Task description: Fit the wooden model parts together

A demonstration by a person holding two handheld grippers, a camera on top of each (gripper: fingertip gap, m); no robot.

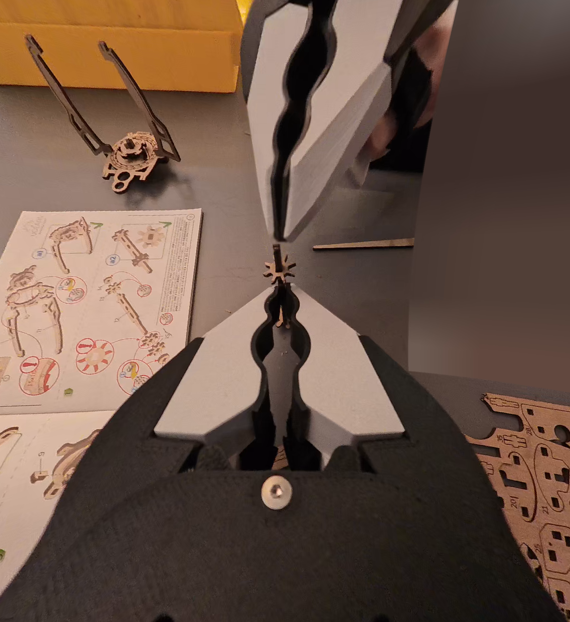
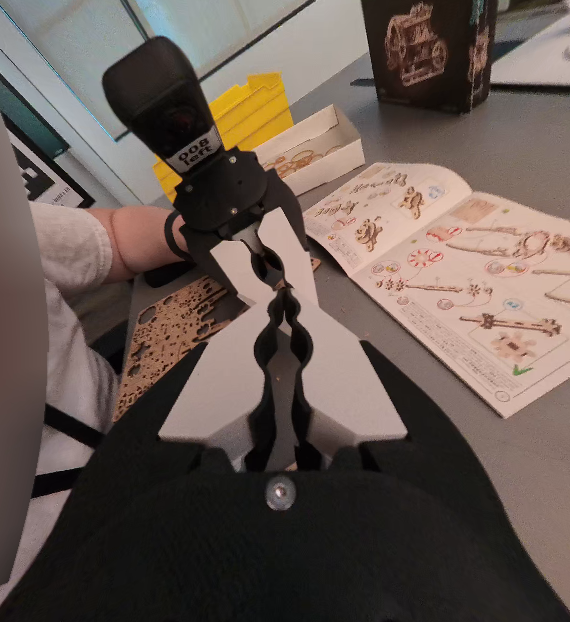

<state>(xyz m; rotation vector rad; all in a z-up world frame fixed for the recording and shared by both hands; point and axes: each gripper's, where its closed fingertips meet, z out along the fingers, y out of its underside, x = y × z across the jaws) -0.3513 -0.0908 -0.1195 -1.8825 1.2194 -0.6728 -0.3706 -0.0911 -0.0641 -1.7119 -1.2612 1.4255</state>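
Observation:
My left gripper (image 1: 278,290) is shut on a thin wooden axle (image 1: 276,250) that carries a small toothed wooden gear (image 1: 278,269) just beyond its tips. The axle points away from me, above the grey table. My right gripper (image 1: 279,235) comes in from the far side, tip to tip with the left one. Its jaws are shut and look empty, a small gap from the axle's free end. In the right wrist view my right gripper (image 2: 282,295) meets the left gripper (image 2: 283,283) at the small wooden part (image 2: 281,286), which is mostly hidden.
A part-built wooden model with two long arms (image 1: 132,151) stands at the far left. An open instruction booklet (image 1: 92,303) (image 2: 462,286), a laser-cut wooden sheet (image 1: 546,488) (image 2: 176,330), a loose wooden stick (image 1: 361,244), a yellow box (image 1: 108,43), a white tray of rings (image 2: 310,154) and a dark kit box (image 2: 428,54) lie around. Across from one pair of fingers to the other is roughly 5 cm. About 7 cm separates my left fingertips from the loose wooden stick (image 1: 361,244).

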